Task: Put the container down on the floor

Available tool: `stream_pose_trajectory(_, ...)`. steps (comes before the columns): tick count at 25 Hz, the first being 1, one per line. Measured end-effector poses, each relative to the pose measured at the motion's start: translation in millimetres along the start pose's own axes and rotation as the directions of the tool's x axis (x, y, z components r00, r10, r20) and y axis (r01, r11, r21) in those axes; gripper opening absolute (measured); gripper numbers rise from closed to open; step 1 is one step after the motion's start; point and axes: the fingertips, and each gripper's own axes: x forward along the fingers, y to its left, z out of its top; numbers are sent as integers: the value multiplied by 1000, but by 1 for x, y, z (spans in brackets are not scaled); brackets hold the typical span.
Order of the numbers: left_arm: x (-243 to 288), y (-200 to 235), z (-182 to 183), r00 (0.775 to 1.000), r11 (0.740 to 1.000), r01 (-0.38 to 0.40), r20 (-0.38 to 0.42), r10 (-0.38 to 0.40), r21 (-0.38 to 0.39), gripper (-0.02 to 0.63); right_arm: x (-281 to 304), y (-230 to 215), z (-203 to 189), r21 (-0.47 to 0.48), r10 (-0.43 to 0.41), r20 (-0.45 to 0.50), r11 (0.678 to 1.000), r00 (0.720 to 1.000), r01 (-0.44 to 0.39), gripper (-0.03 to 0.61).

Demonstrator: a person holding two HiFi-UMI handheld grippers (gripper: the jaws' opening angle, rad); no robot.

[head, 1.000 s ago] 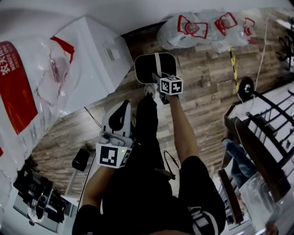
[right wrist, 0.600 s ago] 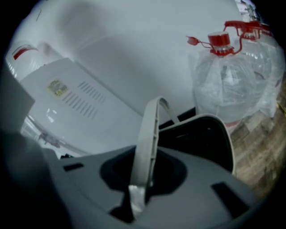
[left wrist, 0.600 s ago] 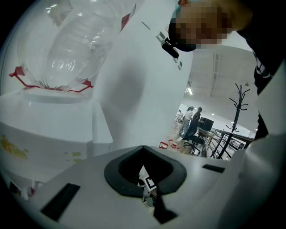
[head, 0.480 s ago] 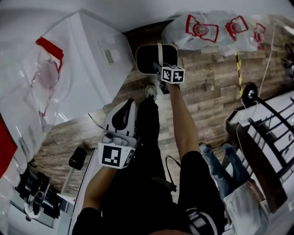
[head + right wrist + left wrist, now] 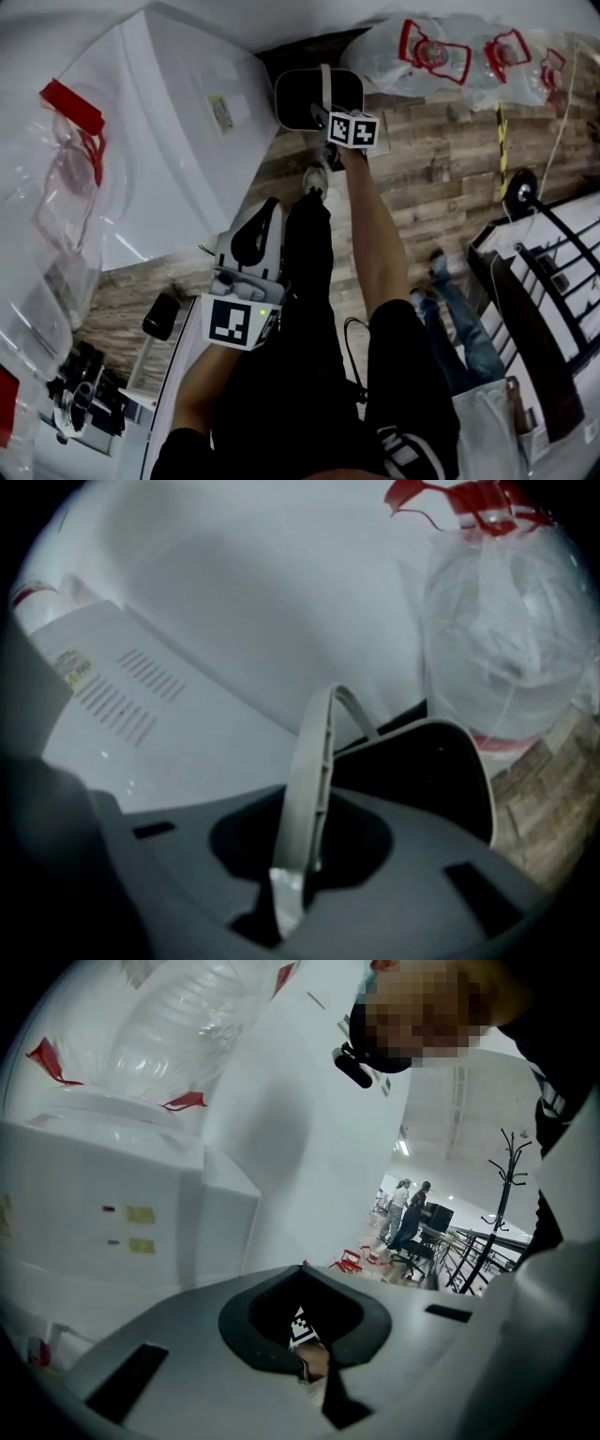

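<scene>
A black container (image 5: 302, 101) with a pale grey bail handle (image 5: 324, 82) hangs from my right gripper (image 5: 323, 116), which is shut on that handle at arm's length, low over the wood floor (image 5: 431, 169). Whether the container touches the floor I cannot tell. In the right gripper view the handle (image 5: 314, 752) runs up between the jaws of the right gripper (image 5: 298, 878), and the container's dark mouth (image 5: 441, 771) lies just beyond. My left gripper (image 5: 261, 217) stays near my left leg, shut and holding nothing; the left gripper (image 5: 305, 1274) points at the white wall.
A big white cabinet (image 5: 178, 122) stands right beside the container on its left. Clear bags with red print (image 5: 450, 56) lie behind it. A black metal rack (image 5: 553, 272) and another person's legs (image 5: 459, 319) are at the right. Black gear (image 5: 84, 394) sits lower left.
My right arm has stretched farther out with the container, which now sits higher in the head view. Another person's legs have come in at the right. The left gripper has hardly moved.
</scene>
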Motion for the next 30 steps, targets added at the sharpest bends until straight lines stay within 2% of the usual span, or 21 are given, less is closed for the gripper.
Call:
stream_pose_trajectory(14,23,-7,-21,998,999,45,-38,-45,-1,28,50,-17,12,-78,4,-35,997,999,-7,65)
stream_pose_trajectory(19,26,-13,-23,998,998,57,-41,-57,-5,28,47,-38,12,-115,-72,-58,991,996,65,64)
stream_pose_trajectory(30,17,-11,-27,998,999,41,-39,-42,-13,28,38,-59,-2,-107,-171,-63,981,983,163,61)
